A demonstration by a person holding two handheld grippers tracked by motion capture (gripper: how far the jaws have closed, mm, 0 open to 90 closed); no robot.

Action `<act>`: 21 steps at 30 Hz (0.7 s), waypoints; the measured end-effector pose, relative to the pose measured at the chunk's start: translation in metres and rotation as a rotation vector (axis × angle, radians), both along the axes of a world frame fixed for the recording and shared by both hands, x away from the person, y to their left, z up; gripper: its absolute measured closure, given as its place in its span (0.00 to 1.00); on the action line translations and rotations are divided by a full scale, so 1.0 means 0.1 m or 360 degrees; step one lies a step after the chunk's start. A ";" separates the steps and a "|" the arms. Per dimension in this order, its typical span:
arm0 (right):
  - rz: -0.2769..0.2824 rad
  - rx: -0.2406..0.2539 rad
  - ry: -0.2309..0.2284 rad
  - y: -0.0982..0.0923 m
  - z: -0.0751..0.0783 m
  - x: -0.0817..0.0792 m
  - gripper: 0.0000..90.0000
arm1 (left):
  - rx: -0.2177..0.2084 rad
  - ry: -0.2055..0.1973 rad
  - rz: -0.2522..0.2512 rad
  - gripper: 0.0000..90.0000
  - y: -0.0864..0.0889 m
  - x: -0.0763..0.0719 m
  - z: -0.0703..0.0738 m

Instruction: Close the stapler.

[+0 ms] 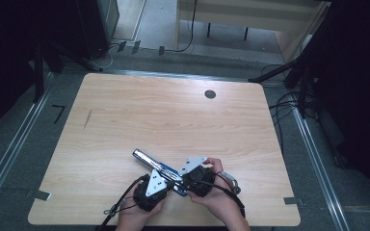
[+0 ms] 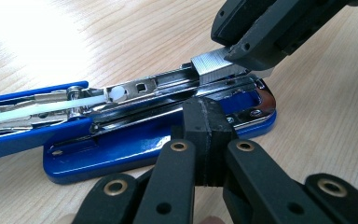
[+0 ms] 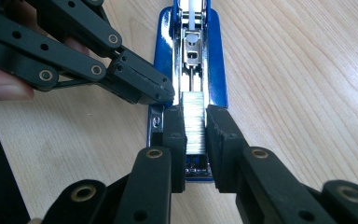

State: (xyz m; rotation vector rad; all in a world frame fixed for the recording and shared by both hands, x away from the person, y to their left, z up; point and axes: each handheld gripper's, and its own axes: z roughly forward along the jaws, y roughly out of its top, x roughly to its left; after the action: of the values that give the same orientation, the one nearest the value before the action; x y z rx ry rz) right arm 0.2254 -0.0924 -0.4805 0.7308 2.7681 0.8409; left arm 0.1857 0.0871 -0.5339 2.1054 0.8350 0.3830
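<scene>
— Both tongs are down at the near edge of the table (image 1: 125,115), working on the opened blue stapler (image 1: 160,169). Right gripper (image 3: 196,122) is clamped on the strip of staples (image 3: 193,119), one pad on each long side. Left gripper (image 2: 206,122) has its jaws squeezed together with nothing in them, tips pressed against the stapler's flank to pin it.

— So what makes this step go well?

— I'd say keep the strip square over the open metal channel (image 3: 192,60) and lower it flat. Tilt it and I'd expect it to catch on the rail walls. The left one should keep bracing the blue base (image 2: 121,156) so nothing skids on the wood. Only let go once the strip sits in the rail.

— Is it seated now?

— Can't tell. In the right gripper view the pads cover the strip's sides and bottom edge. In the left gripper view the other gripper's jaw overhangs its end.

— And the pusher?

— White plastic piece (image 2: 116,93) sits back along the rail. The spring behind it is too fine to make out. From the high view the hands hide the stapler's near end.
</scene>
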 end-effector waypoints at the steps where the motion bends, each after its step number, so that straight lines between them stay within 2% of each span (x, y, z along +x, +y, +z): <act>1: 0.0004 0.0001 -0.0003 0.00 0.00 0.00 0.88 | 0.0000 -0.0002 0.0000 1.00 0.00 0.00 0.00; 12: 0.0021 0.0001 -0.0013 0.02 0.00 0.02 0.87 | -0.0001 0.0000 -0.0001 1.00 0.00 0.00 0.00; 21: -0.0003 0.0066 -0.0006 -0.01 0.01 0.02 0.84 | 0.0001 -0.0002 -0.0002 1.00 0.00 0.00 0.00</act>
State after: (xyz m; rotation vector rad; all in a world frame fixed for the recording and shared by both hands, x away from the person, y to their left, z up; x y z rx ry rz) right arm 0.2277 -0.0937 -0.4792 0.7378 2.7541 0.9012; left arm 0.1858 0.0872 -0.5340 2.1062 0.8329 0.3836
